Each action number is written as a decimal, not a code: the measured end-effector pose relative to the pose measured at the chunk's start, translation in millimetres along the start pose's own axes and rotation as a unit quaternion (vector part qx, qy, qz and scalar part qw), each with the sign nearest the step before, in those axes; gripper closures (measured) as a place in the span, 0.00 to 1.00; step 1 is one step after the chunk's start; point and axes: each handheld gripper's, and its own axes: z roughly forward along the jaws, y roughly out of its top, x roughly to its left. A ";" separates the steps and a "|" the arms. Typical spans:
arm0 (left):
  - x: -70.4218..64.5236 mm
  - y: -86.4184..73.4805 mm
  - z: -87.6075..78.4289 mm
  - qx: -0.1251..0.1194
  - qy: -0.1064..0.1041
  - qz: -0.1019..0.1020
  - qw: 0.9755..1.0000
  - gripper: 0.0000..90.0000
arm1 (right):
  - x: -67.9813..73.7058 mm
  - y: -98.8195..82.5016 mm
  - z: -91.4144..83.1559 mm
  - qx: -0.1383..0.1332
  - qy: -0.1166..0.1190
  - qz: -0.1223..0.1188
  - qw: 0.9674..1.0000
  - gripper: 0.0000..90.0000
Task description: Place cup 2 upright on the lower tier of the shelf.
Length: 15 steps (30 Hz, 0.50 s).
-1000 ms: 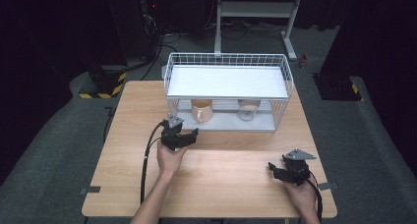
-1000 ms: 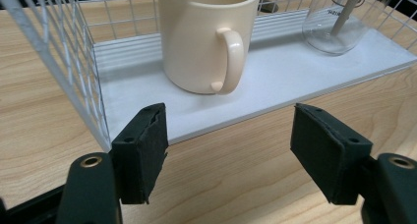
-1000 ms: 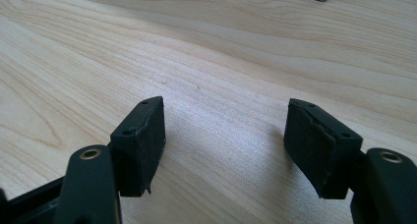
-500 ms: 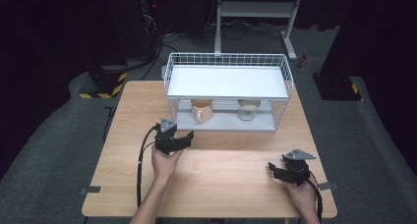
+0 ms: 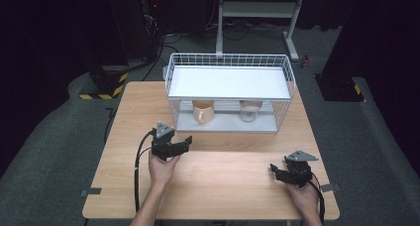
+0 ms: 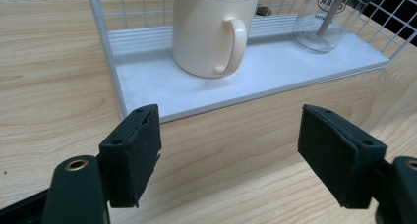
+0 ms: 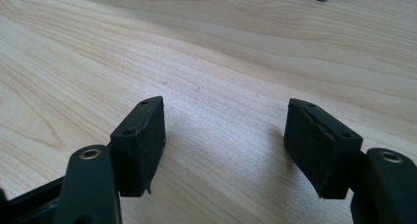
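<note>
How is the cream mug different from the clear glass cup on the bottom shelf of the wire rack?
The cream mug is opaque; the clear glass cup is see-through. The mug stands closer to the left gripper; the cup stands farther along the shelf. The mug looks wider than the cup. Both stand on the wire rack's bottom shelf.

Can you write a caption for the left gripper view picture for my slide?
The left tool, jaws just opened and empty, faces a cream mug on the wire rack's bottom tray.
</note>
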 end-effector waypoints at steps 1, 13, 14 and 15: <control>0.4 -0.4 -1.0 -0.001 0.001 0.001 1.000 0.27 | 0.0 0.0 0.0 0.000 0.000 0.000 1.000 0.36; 2.7 -9.2 -10.1 0.000 0.002 -0.001 1.000 0.27 | 0.0 0.0 0.0 0.000 0.000 0.000 1.000 0.36; 2.7 -10.1 -10.4 0.003 0.003 0.000 1.000 0.27 | 0.0 0.0 0.0 0.000 0.000 0.000 1.000 0.36; 2.7 -11.2 -10.3 0.003 0.005 0.001 1.000 0.27 | 0.3 0.1 0.0 0.000 0.000 0.002 1.000 0.36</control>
